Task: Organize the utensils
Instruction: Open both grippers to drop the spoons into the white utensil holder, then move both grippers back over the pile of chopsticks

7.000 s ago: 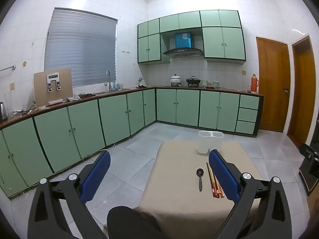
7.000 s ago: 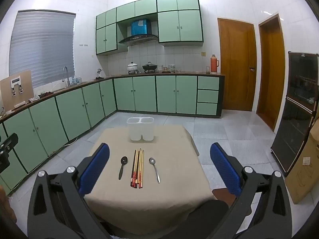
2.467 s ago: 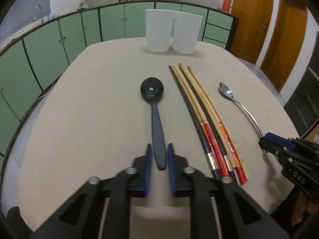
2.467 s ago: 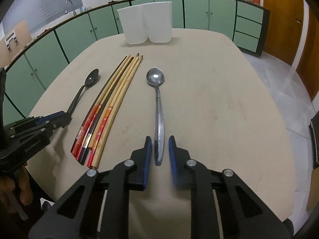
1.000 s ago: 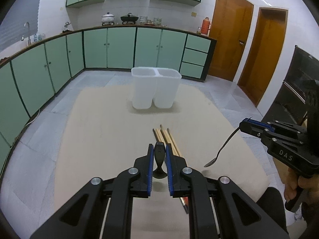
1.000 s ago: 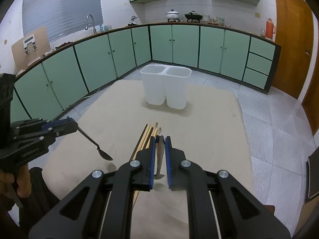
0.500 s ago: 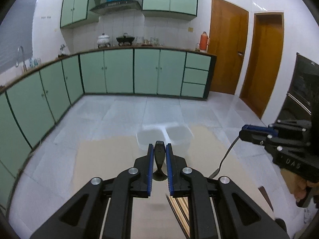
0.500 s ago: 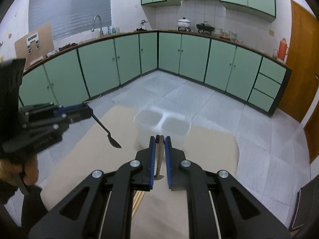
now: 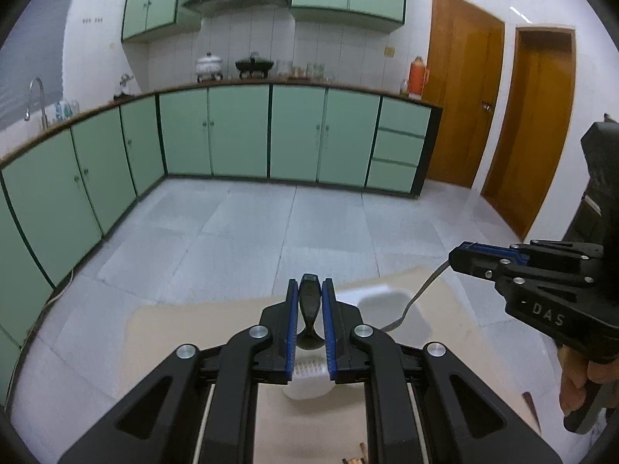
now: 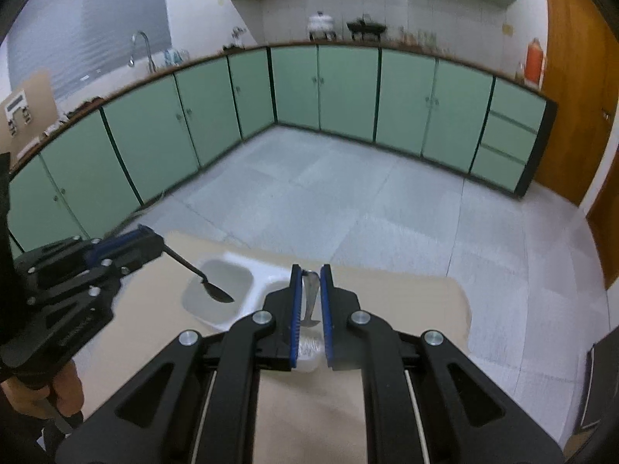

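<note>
My left gripper (image 9: 310, 290) clamps a matte black plastic spoon (image 9: 309, 315), my right gripper (image 10: 310, 274) a shiny steel spoon (image 10: 309, 301), above the white two-compartment plastic holder (image 10: 224, 290) on the beige counter (image 10: 147, 309).

Black spoon (image 9: 309, 309), silver spoon (image 10: 309, 301), white two-bin holder (image 10: 228, 290). Bench (image 10: 406, 309) beige. Claws black with blue pads (image 9: 292, 328); cabinets (image 9: 240, 131) pale green, doors (image 9: 464, 89) orange-brown.
</note>
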Demonstrator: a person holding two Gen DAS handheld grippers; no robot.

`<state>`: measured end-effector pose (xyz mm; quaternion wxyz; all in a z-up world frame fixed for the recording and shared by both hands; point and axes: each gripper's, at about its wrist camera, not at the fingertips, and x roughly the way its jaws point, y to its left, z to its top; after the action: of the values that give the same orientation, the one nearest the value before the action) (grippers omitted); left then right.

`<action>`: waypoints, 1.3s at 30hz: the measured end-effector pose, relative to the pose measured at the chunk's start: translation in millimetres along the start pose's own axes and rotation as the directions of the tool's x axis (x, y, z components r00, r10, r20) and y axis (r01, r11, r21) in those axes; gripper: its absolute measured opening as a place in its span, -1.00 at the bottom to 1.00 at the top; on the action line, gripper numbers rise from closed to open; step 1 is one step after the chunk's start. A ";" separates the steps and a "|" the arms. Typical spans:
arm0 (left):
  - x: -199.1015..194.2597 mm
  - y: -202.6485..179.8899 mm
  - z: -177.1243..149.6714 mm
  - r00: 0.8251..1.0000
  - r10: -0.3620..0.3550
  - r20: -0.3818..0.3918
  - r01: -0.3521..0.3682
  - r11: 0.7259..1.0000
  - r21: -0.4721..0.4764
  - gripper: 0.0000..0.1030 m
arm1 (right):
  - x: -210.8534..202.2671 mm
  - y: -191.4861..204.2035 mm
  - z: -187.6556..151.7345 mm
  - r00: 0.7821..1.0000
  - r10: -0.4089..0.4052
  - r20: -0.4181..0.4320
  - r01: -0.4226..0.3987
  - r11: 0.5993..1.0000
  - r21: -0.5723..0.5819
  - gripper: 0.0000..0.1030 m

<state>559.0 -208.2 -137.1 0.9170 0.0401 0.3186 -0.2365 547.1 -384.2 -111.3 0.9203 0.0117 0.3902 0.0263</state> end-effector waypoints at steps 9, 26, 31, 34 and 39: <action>-7.8 12.5 -12.7 1.000 0.012 -0.018 -0.012 1.000 -0.017 -0.63 | -17.7 6.9 -17.2 1.000 0.007 0.017 -0.007 1.000 0.009 -0.76; -211.1 7.3 -145.6 0.990 0.056 0.133 -0.051 0.998 -0.036 0.60 | -174.2 48.9 -213.1 0.988 0.014 0.154 -0.016 1.000 0.010 -0.42; -230.9 -12.4 -210.8 0.990 0.074 0.121 -0.072 0.997 -0.026 0.61 | -178.3 69.7 -289.0 0.989 0.006 0.146 -0.010 1.000 0.028 -0.42; -232.1 -20.2 -242.2 0.992 0.072 0.105 -0.068 0.997 -0.041 0.61 | -166.8 81.6 -318.1 0.994 0.026 0.110 -0.032 0.998 0.049 -0.42; -223.4 -38.5 -287.2 0.996 0.059 0.069 -0.057 0.998 -0.038 0.61 | -138.9 101.3 -353.6 0.999 0.039 0.026 -0.039 0.999 0.018 -0.42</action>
<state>225.9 -86.6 -227.4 0.9347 0.0244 0.2892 -0.2051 192.6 -290.6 -253.2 0.9244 0.0280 0.3782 0.0404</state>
